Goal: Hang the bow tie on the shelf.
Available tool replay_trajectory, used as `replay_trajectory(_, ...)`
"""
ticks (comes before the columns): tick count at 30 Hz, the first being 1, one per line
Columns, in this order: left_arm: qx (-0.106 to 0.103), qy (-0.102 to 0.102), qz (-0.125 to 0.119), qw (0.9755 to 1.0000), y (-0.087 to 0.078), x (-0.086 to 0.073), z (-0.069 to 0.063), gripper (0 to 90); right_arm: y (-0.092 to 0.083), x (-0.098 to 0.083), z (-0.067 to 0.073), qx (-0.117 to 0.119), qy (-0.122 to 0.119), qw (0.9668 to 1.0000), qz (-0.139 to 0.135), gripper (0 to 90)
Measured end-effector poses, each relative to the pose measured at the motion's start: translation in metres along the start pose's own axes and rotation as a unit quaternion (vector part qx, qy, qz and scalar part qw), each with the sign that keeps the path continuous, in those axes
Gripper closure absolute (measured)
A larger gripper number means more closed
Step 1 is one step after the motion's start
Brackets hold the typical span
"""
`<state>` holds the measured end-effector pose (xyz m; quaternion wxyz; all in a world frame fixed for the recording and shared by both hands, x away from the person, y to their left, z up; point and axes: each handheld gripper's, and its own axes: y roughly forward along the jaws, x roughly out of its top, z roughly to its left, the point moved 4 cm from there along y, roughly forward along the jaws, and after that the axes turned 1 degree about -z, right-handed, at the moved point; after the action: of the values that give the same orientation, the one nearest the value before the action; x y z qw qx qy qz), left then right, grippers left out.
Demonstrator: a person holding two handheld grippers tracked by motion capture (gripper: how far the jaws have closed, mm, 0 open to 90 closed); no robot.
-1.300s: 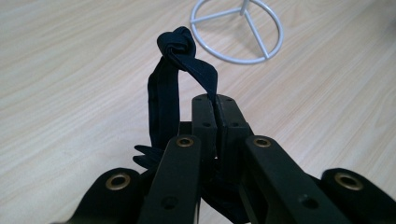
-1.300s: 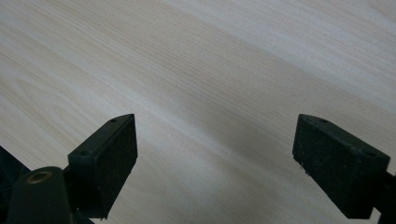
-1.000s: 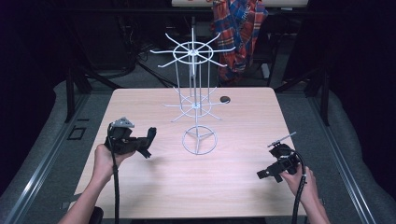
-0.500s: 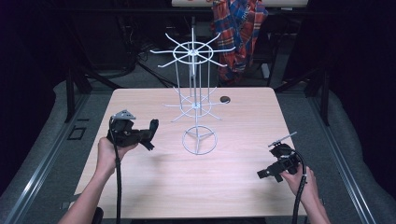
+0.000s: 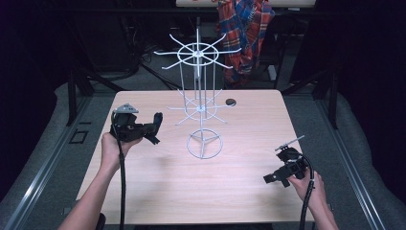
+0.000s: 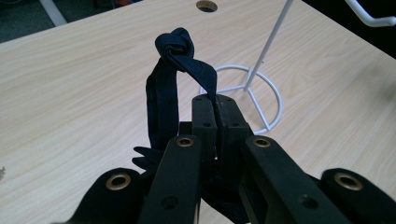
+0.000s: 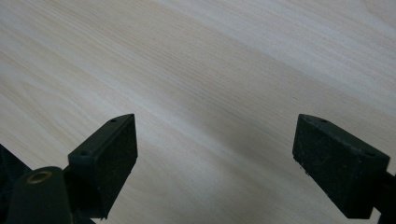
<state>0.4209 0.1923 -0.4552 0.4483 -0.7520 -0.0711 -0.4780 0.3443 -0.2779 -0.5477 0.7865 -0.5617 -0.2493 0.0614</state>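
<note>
My left gripper [image 6: 215, 109] has its jaws clamped on a dark knotted fabric loop [image 6: 175, 60], centre of the left gripper view, near the white wire rack [image 5: 203, 103]. It looks light, limp and floppy; I'd grip below the knot. My right gripper [image 7: 215, 154] gapes wide, holding nothing

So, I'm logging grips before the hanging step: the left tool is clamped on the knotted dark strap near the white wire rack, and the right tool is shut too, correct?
Not quite. The right tool is open: the right gripper view shows its jaws wide apart over bare table. The rest holds: the left tool is clamped on the knotted dark strap near the white wire rack.
</note>
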Motion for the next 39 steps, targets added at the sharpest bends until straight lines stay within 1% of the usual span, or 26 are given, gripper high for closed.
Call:
replay_trajectory(2,0.0,-0.002,-0.002,1.0,0.0,0.002,0.002,87.8,0.0,0.0,-0.003,-0.006,-0.005,0.9999,0.013,13.6)
replay_trajectory(3,-0.001,-0.003,-0.002,1.0,0.0,0.003,0.002,87.9,0.003,0.0,-0.001,-0.002,0.011,0.9999,-0.004,13.6)
replay_trajectory(5,-0.001,-0.003,-0.005,1.0,0.001,0.005,0.002,87.9,0.001,0.0,-0.001,0.0,0.002,1.0,0.005,13.6)
replay_trajectory(6,0.0,-0.002,-0.007,1.0,0.001,0.006,0.001,87.9,0.001,0.0,-0.001,-0.003,0.0,1.0,0.001,13.5)
replay_trajectory(10,0.001,0.002,-0.013,0.9999,0.001,0.01,-0.001,87.9,0.001,0.0,0.0,-0.002,0.002,1.0,-0.001,13.5)
replay_trajectory(11,0.001,0.002,-0.016,0.9999,0.0,0.012,-0.001,87.9,0.001,0.0,0.0,-0.006,0.002,1.0,0.001,13.6)
replay_trajectory(12,0.0,0.001,-0.019,0.9998,0.0,0.013,0.0,87.9,0.003,0.0,0.001,-0.003,0.01,0.9999,-0.012,13.5)
replay_trajectory(13,-0.001,-0.002,-0.022,0.9998,0.0,0.015,0.0,87.9,0.002,0.0,0.001,-0.005,0.009,0.9999,-0.005,13.6)
replay_trajectory(14,-0.003,-0.005,-0.025,0.9997,-0.001,0.017,0.0,87.9,0.002,0.001,0.002,-0.004,0.013,0.9999,-0.009,13.6)
replay_trajectory(18,-0.003,0.002,-0.033,0.9995,-0.001,0.022,-0.002,87.9,0.0,0.001,0.001,0.001,-0.001,1.0,-0.002,13.6)
replay_trajectory(23,-0.004,0.002,-0.036,0.9994,0.0,0.026,-0.001,87.9,0.0,0.001,0.0,0.002,0.002,1.0,0.001,13.6)
replay_trajectory(24,-0.003,0.004,-0.038,0.9993,-0.001,0.027,-0.001,87.9,0.002,0.0,0.001,-0.002,0.009,0.9999,-0.008,13.6)
replay_trajectory(25,-0.003,0.005,-0.04,0.9992,0.0,0.028,0.0,87.9,0.001,0.001,0.001,-0.003,-0.002,1.0,-0.002,13.6)
replay_trajectory(26,-0.002,0.005,-0.04,0.9992,-0.001,0.029,0.0,87.9,0.001,0.001,0.001,-0.007,-0.007,1.0,0.0,13.6)
replay_trajectory(27,-0.003,0.005,-0.043,0.999,-0.002,0.03,0.0,87.9,-0.001,0.001,0.001,-0.01,-0.018,0.9997,0.012,13.6)
replay_trajectory(28,-0.004,0.004,-0.045,0.999,-0.002,0.031,0.0,87.9,0.001,0.001,0.006,-0.004,-0.001,1.0,-0.009,13.6)
replay_trajectory(29,-0.004,0.004,-0.048,0.9988,-0.003,0.031,0.0,87.9,-0.001,0.002,0.004,-0.005,-0.017,0.9998,0.006,13.6)
replay_trajectory(31,-0.007,0.005,-0.051,0.9987,-0.004,0.033,-0.002,87.9,0.001,0.002,0.006,-0.002,-0.01,0.9999,0.002,13.6)
replay_trajectory(32,-0.008,0.007,-0.053,0.9985,-0.004,0.034,-0.003,87.9,0.0,0.001,0.003,-0.012,-0.017,0.9997,0.01,13.6)
replay_trajectory(33,-0.009,0.008,-0.052,0.9986,-0.005,0.035,-0.003,87.9,0.002,0.002,0.006,-0.001,0.003,0.9999,-0.01,13.6)
replay_trajectory(34,-0.01,0.008,-0.055,0.9984,-0.004,0.036,-0.005,87.9,0.002,0.001,0.006,-0.001,0.001,0.9999,-0.01,13.6)
replay_trajectory(35,-0.012,0.01,-0.056,0.9983,-0.004,0.037,-0.005,87.9,0.0,0.001,0.004,-0.002,-0.009,1.0,0.003,13.6)
replay_trajectory(36,-0.012,0.011,-0.056,0.9983,-0.004,0.037,-0.006,87.9,0.0,0.001,0.003,-0.005,-0.01,0.9999,0.004,13.6)
replay_trajectory(37,-0.013,0.011,-0.058,0.9982,-0.004,0.038,-0.007,87.9,0.0,0.001,0.003,-0.002,-0.008,1.0,0.003,13.6)
replay_trajectory(38,-0.014,0.012,-0.06,0.9981,-0.005,0.039,-0.007,87.9,0.0,0.001,0.002,-0.007,-0.014,0.9998,0.009,13.6)
replay_trajectory(39,-0.014,0.013,-0.062,0.9979,-0.005,0.04,-0.008,87.9,0.0,0.001,0.002,-0.007,-0.011,0.9999,0.005,13.6)
